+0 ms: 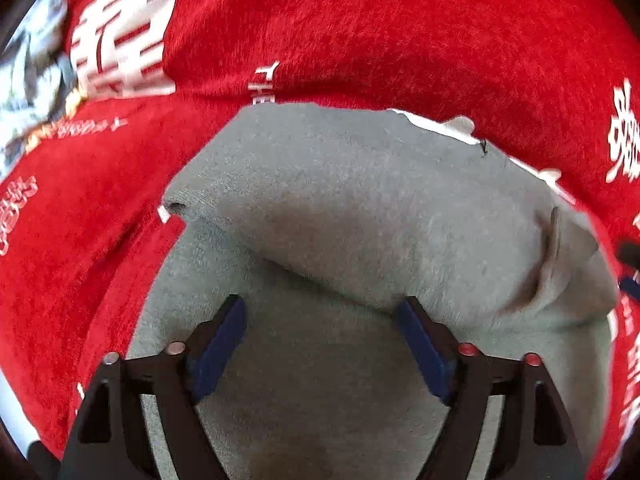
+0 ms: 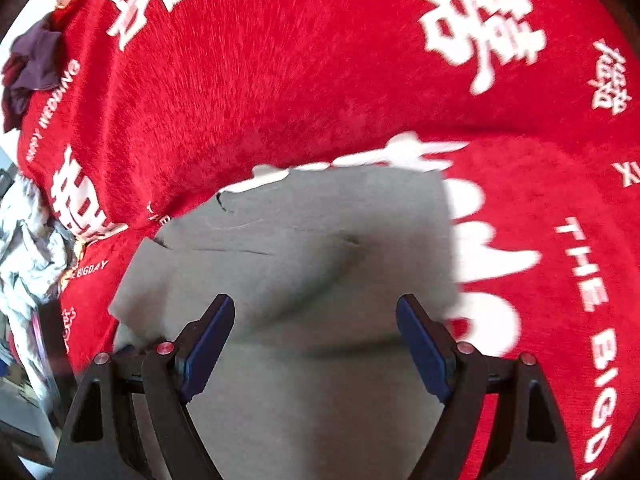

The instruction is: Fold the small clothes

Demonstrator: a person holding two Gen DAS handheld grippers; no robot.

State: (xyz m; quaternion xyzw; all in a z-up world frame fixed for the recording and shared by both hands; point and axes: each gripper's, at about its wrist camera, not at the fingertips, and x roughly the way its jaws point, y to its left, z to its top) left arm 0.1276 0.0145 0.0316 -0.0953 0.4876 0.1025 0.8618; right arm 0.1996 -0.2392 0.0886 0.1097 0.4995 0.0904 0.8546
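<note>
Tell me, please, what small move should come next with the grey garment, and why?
Probably lower the left gripper onto the raised fold of the grey garment and press it flat. Both the left and the right gripper are open and empty above it, and the fold looks puffy on the red cloth.

garment: grey cloth [image 1: 360,216] lying folded over itself on red printed cover [image 1: 360,40]
left hand-held gripper [image 1: 320,312]: jaws wide apart above the grey cloth, nothing gripped
</note>
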